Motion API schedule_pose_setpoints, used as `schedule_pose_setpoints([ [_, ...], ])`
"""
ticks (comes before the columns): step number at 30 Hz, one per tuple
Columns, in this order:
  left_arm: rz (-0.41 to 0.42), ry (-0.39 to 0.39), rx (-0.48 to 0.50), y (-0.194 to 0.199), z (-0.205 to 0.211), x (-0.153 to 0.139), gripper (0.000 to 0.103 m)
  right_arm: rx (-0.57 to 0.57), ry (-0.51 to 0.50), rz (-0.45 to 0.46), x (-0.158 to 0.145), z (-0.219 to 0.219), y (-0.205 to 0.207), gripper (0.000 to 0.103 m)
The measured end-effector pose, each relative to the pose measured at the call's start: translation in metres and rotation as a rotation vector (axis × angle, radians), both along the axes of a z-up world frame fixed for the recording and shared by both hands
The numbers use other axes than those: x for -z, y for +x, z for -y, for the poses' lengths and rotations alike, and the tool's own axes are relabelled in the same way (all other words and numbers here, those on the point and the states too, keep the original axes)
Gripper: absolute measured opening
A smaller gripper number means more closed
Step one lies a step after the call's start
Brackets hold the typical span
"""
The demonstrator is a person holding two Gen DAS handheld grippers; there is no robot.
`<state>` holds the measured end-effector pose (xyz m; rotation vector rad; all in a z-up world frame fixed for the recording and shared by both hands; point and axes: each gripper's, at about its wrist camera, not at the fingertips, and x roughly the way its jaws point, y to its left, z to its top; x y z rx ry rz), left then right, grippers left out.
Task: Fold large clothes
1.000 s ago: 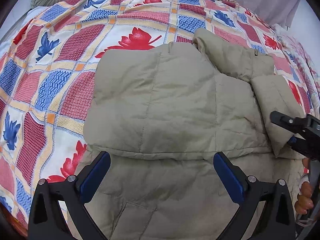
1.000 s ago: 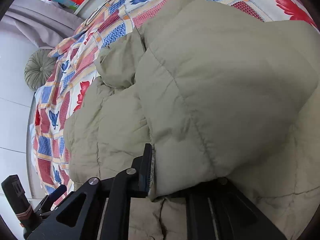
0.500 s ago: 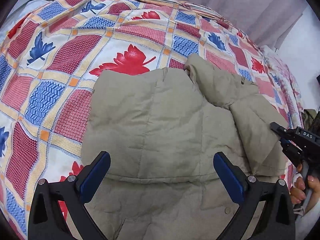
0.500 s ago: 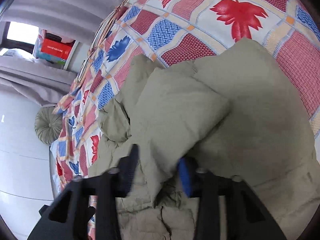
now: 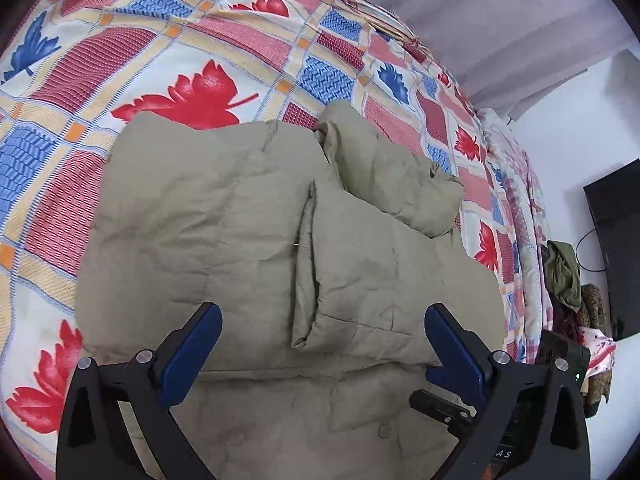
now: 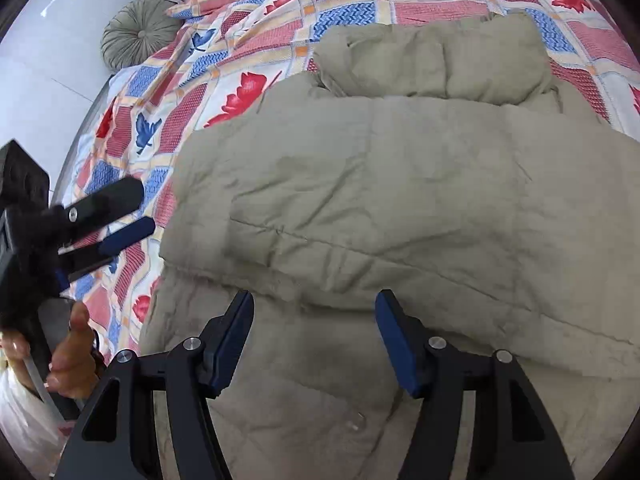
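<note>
A beige puffer jacket [image 5: 224, 216] lies spread on the patterned bedspread [image 5: 180, 60], its collar [image 6: 432, 60] at the far end. One sleeve [image 5: 360, 268] lies folded across the body. My left gripper [image 5: 322, 320] hangs open over the jacket's near part with nothing between its pads. My right gripper [image 6: 312, 308] hovers over the hem area; its jaws are opening and nothing is pinched between them. In the right wrist view the left gripper [image 6: 144, 206] sits off the jacket's left edge, held by a hand [image 6: 68, 344].
A round grey-green cushion [image 6: 136, 32] rests at the bed's far corner. Grey curtains [image 5: 480, 20] hang behind the bed. Beside the bed's right edge are a heap of clothes [image 5: 568, 280] and a dark screen [image 5: 616, 248].
My right gripper let go of the sleeve, which now lies folded over the jacket's body, and drew back toward the hem. The left gripper stayed open and swung its view to the right.
</note>
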<state>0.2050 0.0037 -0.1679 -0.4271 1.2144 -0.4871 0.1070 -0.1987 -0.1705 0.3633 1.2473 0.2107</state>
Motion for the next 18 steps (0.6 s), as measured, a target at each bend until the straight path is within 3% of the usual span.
schedule_pose_setpoints([
  [1,-0.006,0.004,0.006,0.002,0.006,0.005,0.099,0.016,-0.011,-0.004,0.001,0.011,-0.009,0.067],
  [2,-0.015,0.016,0.016,0.007,0.014,0.012,0.087,0.039,-0.032,-0.014,0.002,0.025,-0.019,0.067],
  [3,-0.032,0.031,0.031,0.011,0.021,0.020,0.083,0.058,-0.054,-0.019,0.003,0.038,-0.029,0.065],
  [4,-0.050,0.044,0.041,0.015,0.028,0.027,0.071,0.077,-0.083,-0.024,0.004,0.052,-0.039,0.054],
  [5,-0.063,0.046,0.053,0.019,0.037,0.034,0.047,0.099,-0.125,-0.038,0.006,0.067,-0.049,0.046],
  [6,-0.073,0.044,0.069,0.022,0.043,0.039,0.033,0.119,-0.159,-0.053,0.007,0.083,-0.057,0.033],
  [7,-0.085,0.050,0.084,0.024,0.051,0.043,0.016,0.144,-0.190,-0.065,0.010,0.097,-0.064,0.029],
  [12,-0.013,0.098,0.083,0.010,0.061,0.023,0.011,0.286,-0.344,-0.058,0.009,0.161,-0.078,0.020],
  [14,-0.030,0.127,0.073,0.003,0.057,0.028,0.011,0.329,-0.450,-0.021,0.003,0.179,-0.076,0.017],
  [15,-0.045,0.148,0.076,0.001,0.056,0.035,0.011,0.355,-0.448,-0.013,0.003,0.189,-0.075,0.011],
  [18,-0.037,0.204,0.080,0.000,0.059,0.049,0.011,0.407,-0.381,-0.045,0.018,0.208,-0.070,0.009],
])
